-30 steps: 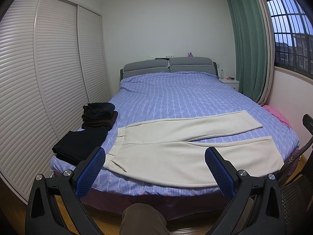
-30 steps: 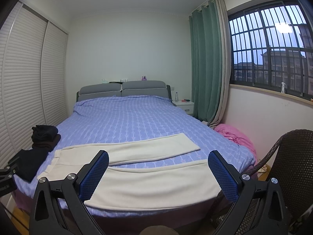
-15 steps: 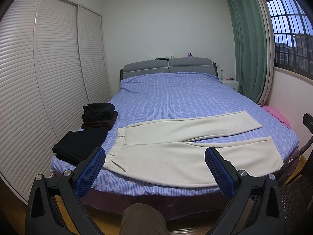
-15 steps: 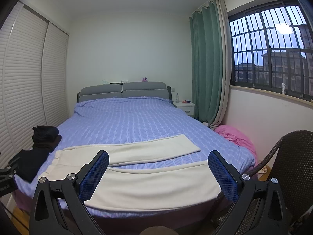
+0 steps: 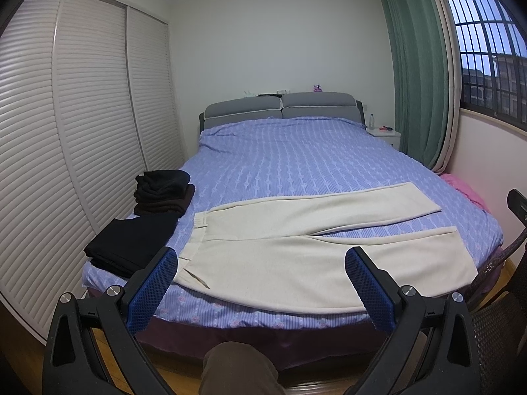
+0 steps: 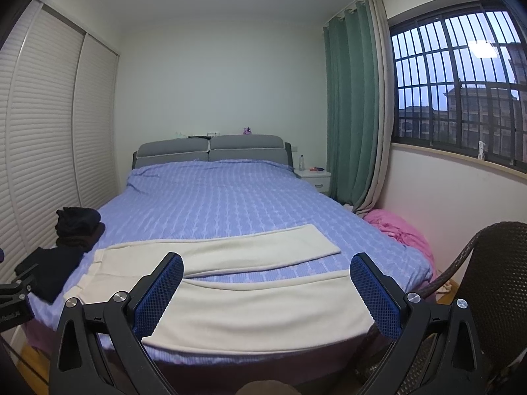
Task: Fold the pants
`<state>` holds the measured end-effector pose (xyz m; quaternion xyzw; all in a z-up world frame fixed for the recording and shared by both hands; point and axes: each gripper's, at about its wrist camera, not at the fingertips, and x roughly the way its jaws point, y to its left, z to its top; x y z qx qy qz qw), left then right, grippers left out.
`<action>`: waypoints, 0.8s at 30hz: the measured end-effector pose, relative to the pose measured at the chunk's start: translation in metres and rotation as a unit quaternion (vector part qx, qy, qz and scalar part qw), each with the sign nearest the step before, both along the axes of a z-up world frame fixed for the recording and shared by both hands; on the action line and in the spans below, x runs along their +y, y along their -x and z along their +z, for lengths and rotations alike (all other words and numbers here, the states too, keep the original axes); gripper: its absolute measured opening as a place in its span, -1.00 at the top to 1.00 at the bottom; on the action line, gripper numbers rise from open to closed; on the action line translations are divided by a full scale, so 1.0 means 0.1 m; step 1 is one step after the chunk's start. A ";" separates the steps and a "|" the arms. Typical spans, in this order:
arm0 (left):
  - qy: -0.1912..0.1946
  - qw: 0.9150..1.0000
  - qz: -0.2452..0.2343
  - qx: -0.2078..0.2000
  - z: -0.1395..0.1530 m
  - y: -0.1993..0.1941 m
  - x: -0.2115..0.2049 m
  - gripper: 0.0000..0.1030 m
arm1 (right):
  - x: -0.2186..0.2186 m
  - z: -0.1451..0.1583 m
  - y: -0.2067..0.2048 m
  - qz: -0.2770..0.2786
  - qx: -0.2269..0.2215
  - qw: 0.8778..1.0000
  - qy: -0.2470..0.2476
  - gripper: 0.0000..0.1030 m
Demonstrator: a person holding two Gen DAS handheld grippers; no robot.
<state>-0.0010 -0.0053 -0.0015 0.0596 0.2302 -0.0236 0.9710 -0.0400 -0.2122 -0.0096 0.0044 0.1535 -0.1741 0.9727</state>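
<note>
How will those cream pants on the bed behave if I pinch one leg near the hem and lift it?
The cream pants lie flat and follow the bed, so they are probably floppy; a lifted leg would likely drape and sag. The fabric looks thick and matte, so probably not slippery. The near leg lies along the bed's edge and may slide off if tugged.

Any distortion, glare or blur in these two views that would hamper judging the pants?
Left wrist: strong fisheye bowing of the wardrobe doors, dim even light, cream pants sharp. Right wrist: a lamp reflection glares on the window, corners vignetted, pants sharp.
</note>
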 end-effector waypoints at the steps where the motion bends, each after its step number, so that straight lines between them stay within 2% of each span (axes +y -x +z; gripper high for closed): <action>1: 0.000 1.000 -0.001 0.001 0.00 -0.02 0.00 -1.00 | -0.01 0.00 -0.01 0.000 0.001 1.000 0.000 -0.99; 7: -0.003 1.000 -0.010 0.003 -0.01 -0.16 -0.06 -1.00 | -0.05 -0.03 -0.09 -0.007 0.004 1.000 0.004 -0.99; 16: -0.007 1.000 -0.022 0.009 -0.07 -0.62 -0.27 -1.00 | -0.19 -0.09 -0.40 -0.012 0.023 1.000 0.006 -0.99; 20: -0.012 0.999 -0.034 0.015 -0.13 -0.96 -0.45 -1.00 | -0.30 -0.12 -0.65 -0.006 0.034 0.999 0.006 -0.99; 24: -0.021 0.998 -0.051 0.026 -0.25 -1.54 -0.73 -1.00 | -0.47 -0.19 -1.08 -0.010 0.050 0.999 0.014 -0.99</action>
